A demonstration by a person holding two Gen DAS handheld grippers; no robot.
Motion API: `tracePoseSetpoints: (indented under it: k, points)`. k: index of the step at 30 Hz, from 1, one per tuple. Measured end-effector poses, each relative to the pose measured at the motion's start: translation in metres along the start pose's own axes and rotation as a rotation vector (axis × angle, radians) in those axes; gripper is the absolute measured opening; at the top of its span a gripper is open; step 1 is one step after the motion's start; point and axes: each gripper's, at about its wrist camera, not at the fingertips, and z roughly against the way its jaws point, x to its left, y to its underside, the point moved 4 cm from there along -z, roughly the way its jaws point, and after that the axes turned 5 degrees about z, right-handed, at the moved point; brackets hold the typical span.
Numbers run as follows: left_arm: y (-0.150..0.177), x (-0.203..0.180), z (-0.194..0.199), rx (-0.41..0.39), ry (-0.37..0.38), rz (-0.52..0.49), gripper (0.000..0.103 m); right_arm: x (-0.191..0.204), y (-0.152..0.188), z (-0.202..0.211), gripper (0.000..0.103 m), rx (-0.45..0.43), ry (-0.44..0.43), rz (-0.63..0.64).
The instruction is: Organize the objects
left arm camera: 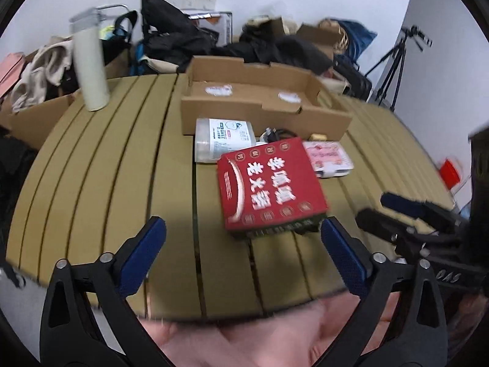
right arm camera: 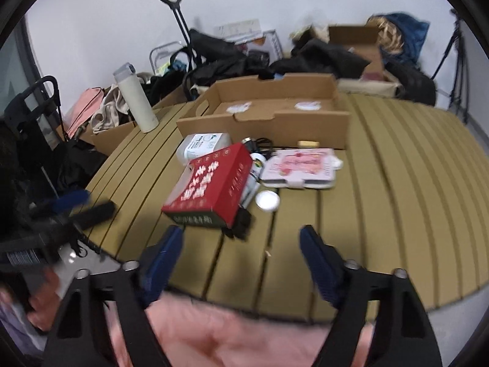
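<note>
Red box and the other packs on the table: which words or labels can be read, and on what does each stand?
"李呱呱 老火锅", probably; somewhat blurred: top of the red box.
Label on the white tub: too small to read.
Print on the pink pack: blurred.

1 red box (right arm camera: 211, 188) | 1 cardboard tray (right arm camera: 262, 122) | 1 pink pack (right arm camera: 301, 168) | 1 flask (right arm camera: 136, 101) | 1 wipes pack (right arm camera: 203, 145)

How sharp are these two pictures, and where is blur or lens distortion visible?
Left wrist view: the red box and the right gripper at the side are smeared by motion, and the table slats bow outward. Right wrist view: softer overall, with the white cap and pink package blurred; dark corners frame both.
</note>
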Motion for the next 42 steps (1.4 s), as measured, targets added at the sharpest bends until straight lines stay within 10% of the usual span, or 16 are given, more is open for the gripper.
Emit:
tracePoseSetpoints:
  k: [3, 8, 10, 12, 13, 15, 19, 23, 26, 37, 42]
  points:
    - [-0.006, 0.004, -0.031, 0.022, -0.016, -0.009, 0.088, -0.006, -0.012, -0.035, 0.071, 0.04, -0.042, -0.042]
    - [0.002, 0.024, -0.065, 0.12, 0.176, 0.14, 0.072, -0.008, -0.017, -0.069, 0.063, 0.074, -0.147, -0.09]
    - [0.003, 0.024, -0.065, 0.112, 0.241, 0.17, 0.047, -0.008, -0.016, -0.081, 0.048, 0.104, -0.195, -0.106]
    - [0.001, 0.025, -0.056, 0.073, 0.269, 0.208, 0.045, -0.006, -0.019, -0.085, 0.047, 0.117, -0.231, -0.114]
    - [-0.001, 0.023, -0.051, 0.056, 0.302, 0.215, 0.02, -0.005, -0.021, -0.083, 0.044, 0.11, -0.233, -0.103]
    - [-0.009, 0.011, -0.033, 0.074, 0.439, 0.224, 0.0, 0.001, -0.027, -0.073, 0.038, 0.099, -0.344, -0.119]
    - [-0.041, -0.009, -0.02, -0.027, 0.33, 0.094, 0.0, 0.014, -0.047, -0.052, 0.036, 0.037, -0.297, -0.044]
    - [-0.048, 0.012, -0.031, 0.036, 0.239, 0.114, 0.009, 0.0, -0.058, -0.063, 0.036, 0.033, -0.173, -0.021]
    - [-0.03, 0.03, -0.017, 0.025, 0.18, 0.111, 0.06, -0.012, -0.05, -0.061, 0.037, 0.031, -0.202, -0.056]
    - [0.015, 0.028, -0.055, 0.089, 0.337, 0.28, 0.049, -0.014, -0.035, -0.091, 0.042, 0.115, -0.21, -0.076]
    - [-0.013, 0.012, -0.009, -0.06, 0.296, 0.218, 0.049, -0.008, -0.04, -0.059, 0.038, 0.061, -0.226, -0.088]
